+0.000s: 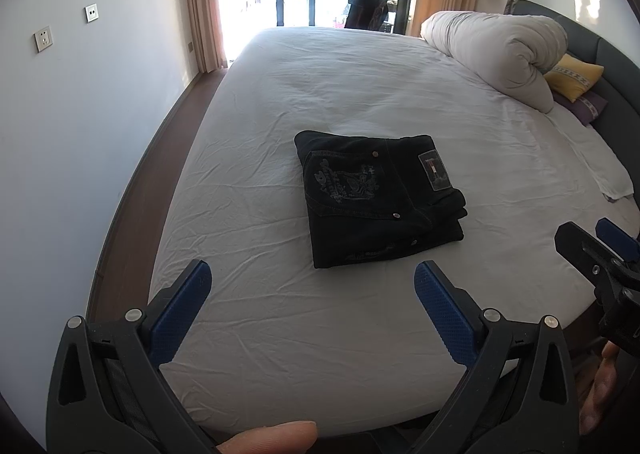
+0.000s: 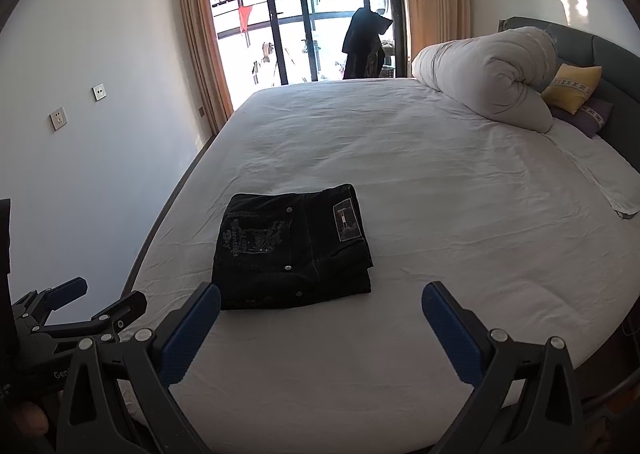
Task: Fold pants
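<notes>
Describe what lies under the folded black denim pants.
The folded black denim pants rest on the wrinkled white bedsheet. The sheet directly beneath them is covered, so anything there cannot be seen.

Both the left gripper [image 1: 312,278] and the right gripper [image 2: 321,300] have black plastic frames with round silver screws. Their fingers [image 1: 440,306] carry blue dimpled pads. White lettering beginning "Gen" marks the left gripper's frame.

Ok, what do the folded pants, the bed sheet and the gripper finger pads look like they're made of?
The folded pants: black denim, by the look of the metal rivets, contrast stitching, embroidered pocket and sewn patch. The bed sheet: matte white woven cloth, probably cotton, finely creased. The left gripper and right gripper finger pads: blue with a dotted grip texture, likely rubber or soft plastic.
</notes>
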Available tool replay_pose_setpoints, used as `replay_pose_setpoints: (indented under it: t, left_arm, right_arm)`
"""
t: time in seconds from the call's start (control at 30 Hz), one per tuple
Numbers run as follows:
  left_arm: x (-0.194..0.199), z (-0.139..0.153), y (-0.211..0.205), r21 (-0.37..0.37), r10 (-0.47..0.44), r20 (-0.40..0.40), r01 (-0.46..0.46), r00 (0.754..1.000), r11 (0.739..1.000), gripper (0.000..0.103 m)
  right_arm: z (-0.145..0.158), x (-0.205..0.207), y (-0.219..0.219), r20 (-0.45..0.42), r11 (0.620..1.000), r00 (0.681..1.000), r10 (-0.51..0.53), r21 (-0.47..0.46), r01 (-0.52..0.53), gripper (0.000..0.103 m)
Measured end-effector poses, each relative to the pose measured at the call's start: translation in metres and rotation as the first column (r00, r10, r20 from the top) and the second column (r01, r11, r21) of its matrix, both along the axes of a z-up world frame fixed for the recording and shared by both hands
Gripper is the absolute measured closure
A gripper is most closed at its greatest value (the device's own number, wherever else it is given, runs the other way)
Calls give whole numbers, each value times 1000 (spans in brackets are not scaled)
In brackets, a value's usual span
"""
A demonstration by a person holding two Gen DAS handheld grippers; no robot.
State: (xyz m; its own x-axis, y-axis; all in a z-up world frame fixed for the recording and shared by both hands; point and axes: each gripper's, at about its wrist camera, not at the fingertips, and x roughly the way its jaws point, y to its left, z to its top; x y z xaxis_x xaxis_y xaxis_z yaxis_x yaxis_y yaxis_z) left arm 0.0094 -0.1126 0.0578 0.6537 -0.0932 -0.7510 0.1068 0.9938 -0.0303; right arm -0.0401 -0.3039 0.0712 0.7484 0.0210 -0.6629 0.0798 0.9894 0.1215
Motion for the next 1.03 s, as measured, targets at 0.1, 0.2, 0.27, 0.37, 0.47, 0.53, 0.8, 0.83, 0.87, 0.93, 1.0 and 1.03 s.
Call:
replay_pose_setpoints:
  t: [0.1,0.2,0.27,0.37,0.47,0.53,0.8,0.83,0.87,0.93,1.0,1.03]
  left_arm:
    - [0,0,0,0,-1,-1,1,1000,1000,0]
    - [0,0,0,0,-2,-1,2,1000,1000,0]
    - [0,0,0,1,-2,-2,2,1000,1000,0]
    - [-1,-3,1,0,-1,-6,1,1000,1000,0]
    - [-2,-5,1,0,-1,-9,1,1000,1000,0]
    - [-2,-6,1,4,-1,-10,1,1000,1000,0]
    - [-3,-8,2,6,1,-18,-1,1000,1000,0]
    - [-3,-8,2,5,1,-17,-1,1000,1000,0]
    - [-3,-8,2,4,-2,-14,2,1000,1000,0]
    - [-3,-7,1,10,-6,-4,6,1000,1000,0]
    - [-5,-6,0,16,-7,4,7,1000,1000,0]
    - [-5,-7,0,14,-11,2,11,1000,1000,0]
  right_arm:
    - [-1,0,0,-2,1000,1000,1,1,-1,0]
    - [-2,0,0,-2,1000,1000,4,2,-4,0]
    - [-2,-1,0,-3,1000,1000,5,3,-5,0]
    - [-5,-1,1,-6,1000,1000,12,4,-12,0]
    - [-7,0,1,-10,1000,1000,17,8,-17,0]
    - [-7,0,0,-11,1000,1000,20,10,-19,0]
    - [-8,0,0,-14,1000,1000,21,12,-21,0]
    - [-9,0,0,-16,1000,1000,21,13,-21,0]
    - [-10,0,0,-18,1000,1000,22,15,-22,0]
    - [-11,0,0,-21,1000,1000,23,17,-22,0]
    - [-12,-1,0,-24,1000,999,23,21,-22,0]
    - [-13,-1,0,-26,1000,999,22,22,-21,0]
